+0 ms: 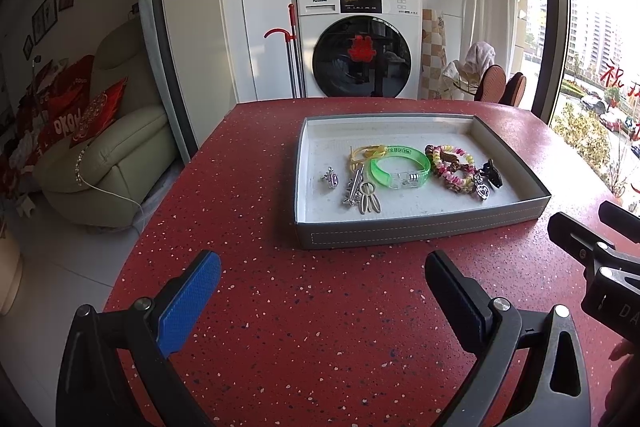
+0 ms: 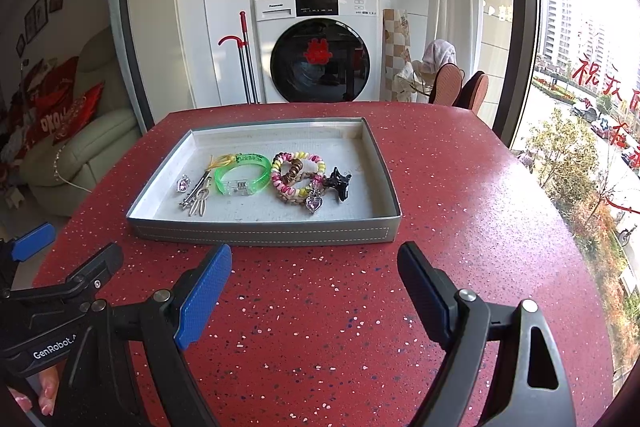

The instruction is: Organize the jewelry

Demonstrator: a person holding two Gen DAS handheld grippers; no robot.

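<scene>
Shallow grey stitched tray with white lining (image 2: 260, 233) sits on the red speckled tabletop (image 2: 320, 327), at 12 o'clock from both tongs. All jewelry lies inside, apart from the walls.

Translucent green plastic bangle (image 2: 241, 175): likely light, stiff, slick; best pinched across its band. Pink-yellow-brown coiled bracelets (image 2: 294, 175), just right of it: probably springy, soft. Black claw clip (image 2: 340, 183) at their 3 o'clock. Silver hairpins (image 2: 196, 201) thin, flat, likely hard to lift.

Left gripper (image 1: 322, 281) and right gripper (image 2: 314, 273): jaws spread wide, holding nothing.
</scene>
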